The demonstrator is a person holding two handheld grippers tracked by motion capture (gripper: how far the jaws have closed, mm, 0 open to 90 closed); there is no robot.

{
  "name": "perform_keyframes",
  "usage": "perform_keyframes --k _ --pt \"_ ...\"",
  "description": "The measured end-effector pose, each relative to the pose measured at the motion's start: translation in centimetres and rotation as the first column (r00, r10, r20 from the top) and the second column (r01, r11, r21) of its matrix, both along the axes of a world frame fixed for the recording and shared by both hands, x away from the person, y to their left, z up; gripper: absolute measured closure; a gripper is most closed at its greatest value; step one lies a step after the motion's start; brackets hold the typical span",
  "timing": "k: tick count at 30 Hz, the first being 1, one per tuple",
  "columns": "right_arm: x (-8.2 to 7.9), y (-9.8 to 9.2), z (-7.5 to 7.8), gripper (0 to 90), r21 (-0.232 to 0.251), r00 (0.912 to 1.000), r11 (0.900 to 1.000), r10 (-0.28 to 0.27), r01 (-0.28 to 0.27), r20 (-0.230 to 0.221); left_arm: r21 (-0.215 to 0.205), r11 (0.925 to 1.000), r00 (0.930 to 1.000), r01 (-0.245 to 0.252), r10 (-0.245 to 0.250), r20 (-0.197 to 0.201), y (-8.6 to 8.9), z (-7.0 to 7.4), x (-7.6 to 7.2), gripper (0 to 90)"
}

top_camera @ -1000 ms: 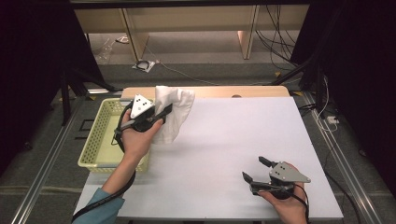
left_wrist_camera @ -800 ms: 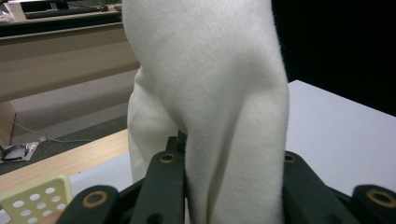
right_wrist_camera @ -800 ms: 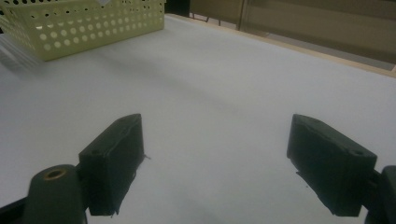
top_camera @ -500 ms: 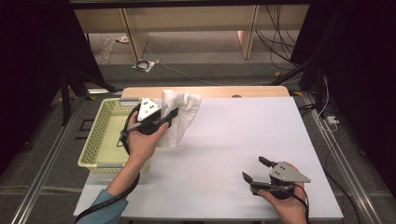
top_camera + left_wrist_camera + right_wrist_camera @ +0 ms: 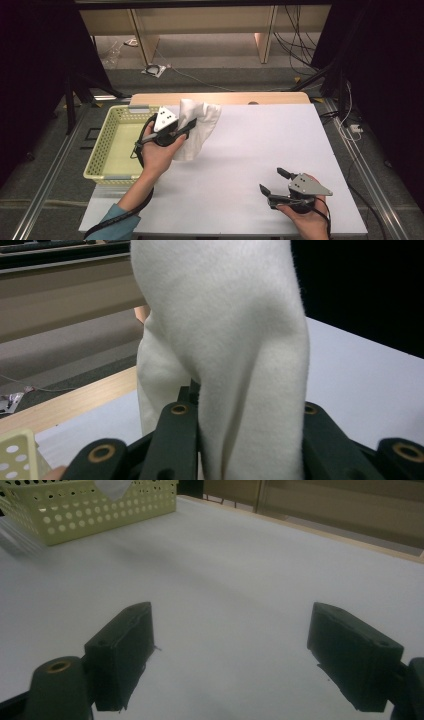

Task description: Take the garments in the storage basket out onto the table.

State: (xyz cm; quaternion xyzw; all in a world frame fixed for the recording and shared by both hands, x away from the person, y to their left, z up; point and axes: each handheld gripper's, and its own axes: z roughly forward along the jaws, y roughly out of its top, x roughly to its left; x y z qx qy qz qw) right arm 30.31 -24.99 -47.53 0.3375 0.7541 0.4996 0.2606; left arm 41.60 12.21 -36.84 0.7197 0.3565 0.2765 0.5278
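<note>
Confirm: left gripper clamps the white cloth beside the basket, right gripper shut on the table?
Not quite. The right gripper is open with nothing between its jaws, as the right gripper view shows. The left gripper does clamp the white cloth beside the basket.

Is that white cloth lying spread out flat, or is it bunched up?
Bunched up. The white cloth hangs in folds from the left gripper, whose jaws pinch it beside the yellow basket.
</note>
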Motion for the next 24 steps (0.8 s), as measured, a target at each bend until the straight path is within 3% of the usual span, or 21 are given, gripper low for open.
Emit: perform_keyframes --k 24 --pt "0.0 0.0 0.0 19.6 0.004 1.0000 1.000 0.004 -0.004 0.004 0.020 0.9988 0.9986 0.044 -0.043 -0.031 -2.0 -1.2 -0.3 74.3"
